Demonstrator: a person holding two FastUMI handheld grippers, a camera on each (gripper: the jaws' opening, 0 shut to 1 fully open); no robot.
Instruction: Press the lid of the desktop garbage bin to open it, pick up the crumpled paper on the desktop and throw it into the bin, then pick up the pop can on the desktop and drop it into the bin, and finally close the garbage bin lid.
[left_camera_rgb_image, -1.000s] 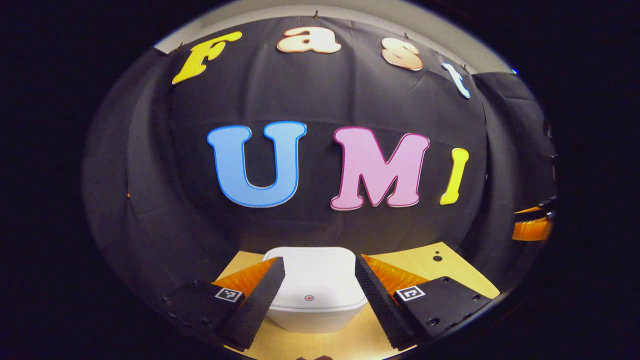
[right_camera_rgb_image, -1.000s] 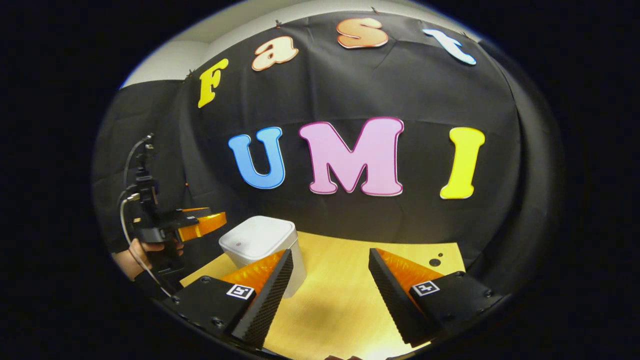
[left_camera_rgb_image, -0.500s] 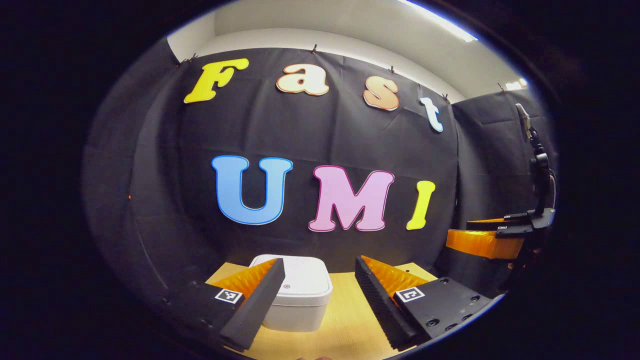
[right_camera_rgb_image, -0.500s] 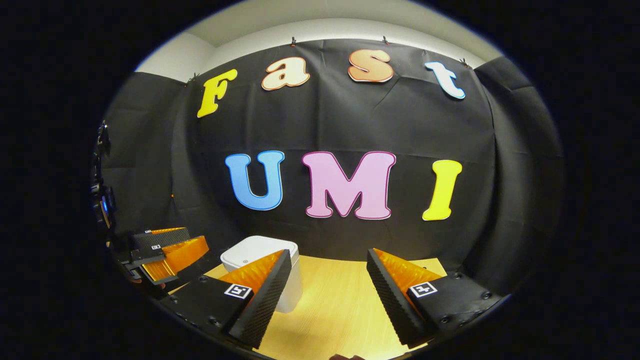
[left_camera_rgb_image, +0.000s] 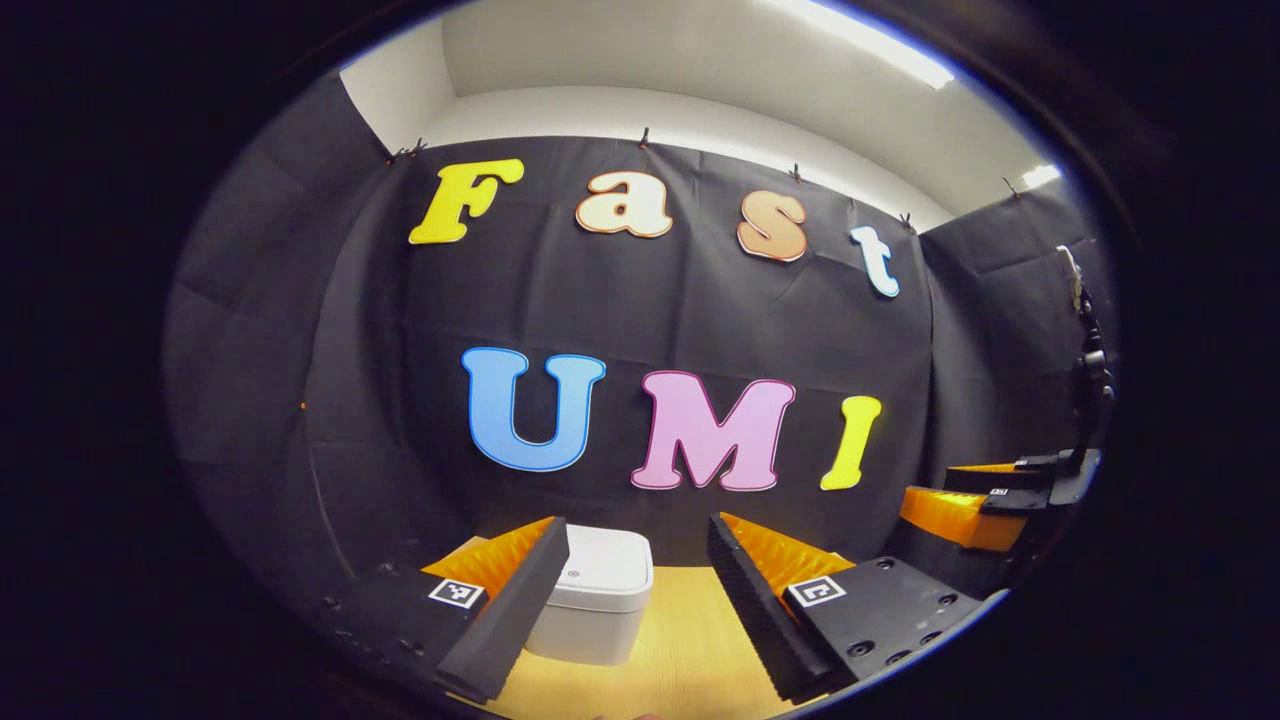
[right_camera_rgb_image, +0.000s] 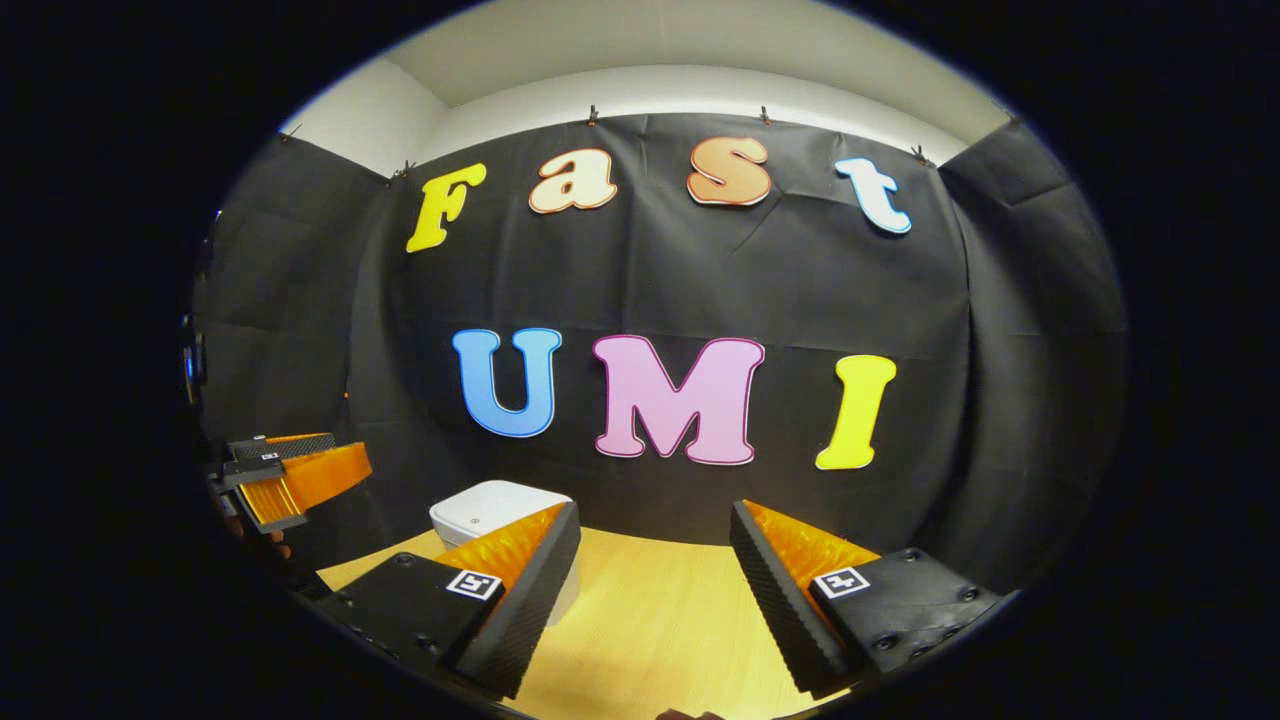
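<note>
The white garbage bin (left_camera_rgb_image: 598, 598) stands on the wooden table with its lid down, a small round button at the lid's front edge. In the left gripper view my left gripper (left_camera_rgb_image: 628, 610) is open, held back from the bin, its left finger (left_camera_rgb_image: 510, 610) covering the bin's left side. The right gripper (left_camera_rgb_image: 985, 500) shows at the right edge there. In the right gripper view my right gripper (right_camera_rgb_image: 655, 600) is open with nothing between its fingers, and the bin (right_camera_rgb_image: 490, 515) sits behind its left finger. The left gripper (right_camera_rgb_image: 290, 478) hangs at the far left.
The wooden table (right_camera_rgb_image: 660, 620) runs back to the black cloth wall (right_camera_rgb_image: 700, 280), which closes the booth at the back and on both sides. A white wall and ceiling show above the cloth.
Both grippers have pulled back and tilted upward; the bin looks smaller and farther in both views. Both stay open.
</note>
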